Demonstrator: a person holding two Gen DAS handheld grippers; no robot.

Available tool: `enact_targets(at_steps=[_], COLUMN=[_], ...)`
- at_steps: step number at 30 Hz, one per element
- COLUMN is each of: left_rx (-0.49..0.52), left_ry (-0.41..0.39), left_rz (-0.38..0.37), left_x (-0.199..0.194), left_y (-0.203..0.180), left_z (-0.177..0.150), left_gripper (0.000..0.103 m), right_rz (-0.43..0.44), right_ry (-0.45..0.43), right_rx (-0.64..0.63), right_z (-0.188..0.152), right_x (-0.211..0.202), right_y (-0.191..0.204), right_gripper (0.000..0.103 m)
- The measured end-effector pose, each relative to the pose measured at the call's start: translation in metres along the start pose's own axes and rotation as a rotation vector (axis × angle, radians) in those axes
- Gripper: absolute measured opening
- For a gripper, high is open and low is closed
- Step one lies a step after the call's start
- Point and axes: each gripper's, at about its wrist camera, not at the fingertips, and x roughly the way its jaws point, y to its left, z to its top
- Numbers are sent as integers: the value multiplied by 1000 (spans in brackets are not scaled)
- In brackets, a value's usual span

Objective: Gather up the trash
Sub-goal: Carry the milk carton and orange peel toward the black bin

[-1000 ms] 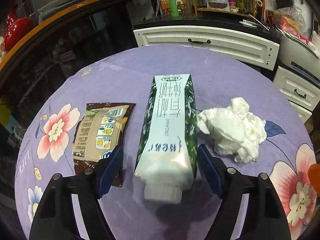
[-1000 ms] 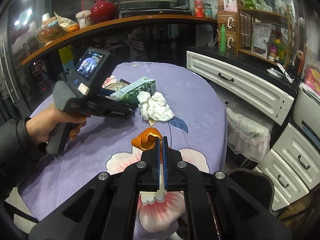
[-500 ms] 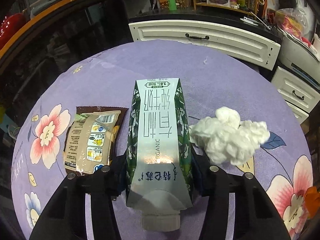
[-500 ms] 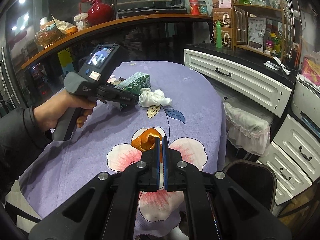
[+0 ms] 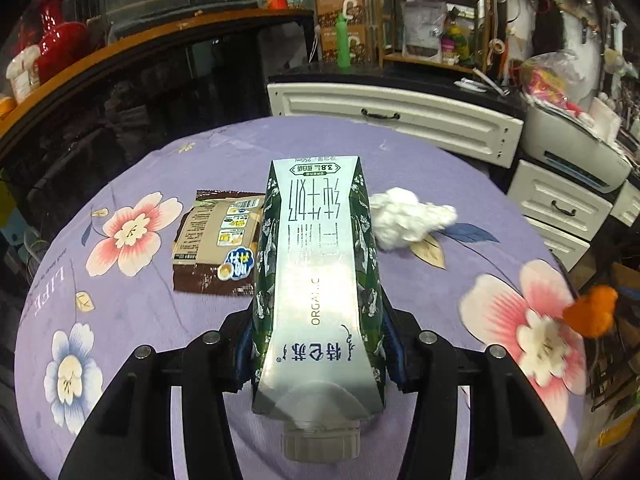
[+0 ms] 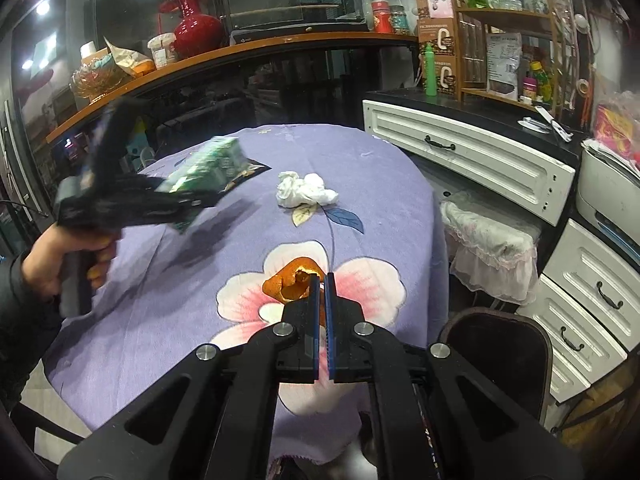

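Carton (image 5: 318, 280) lifted off table; left gripper (image 5: 316, 344) tilted down

Snack wrapper (image 5: 218, 246) left of carton (image 5: 320, 272), tissue wad (image 5: 408, 216) right, on table (image 5: 160, 320).

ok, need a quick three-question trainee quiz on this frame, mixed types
1. True or false: the left gripper is shut on the milk carton.
2. What does the right gripper hold? A) orange peel B) crumpled tissue C) snack wrapper
3. Fill in: the tablecloth is purple with a ____ print.

Key: 1 true; 2 A; 3 flower
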Motion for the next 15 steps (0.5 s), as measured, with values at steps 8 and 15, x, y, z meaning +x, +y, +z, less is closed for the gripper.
enact_targets(at_steps=[8,15], left_rx=[42,127], left_ry=[-121,-159], left_rz=[-132,-275], left_x=[-65,-83], left_y=[-59,-139], left_z=[-22,-25], left_gripper=[50,50], right_rz=[-74,-202], right_ry=[-6,63], right_rx=[48,132], right_z=[-31,-75], right_x=[-35,-51], right_y=[-36,-92], right_gripper=[3,3])
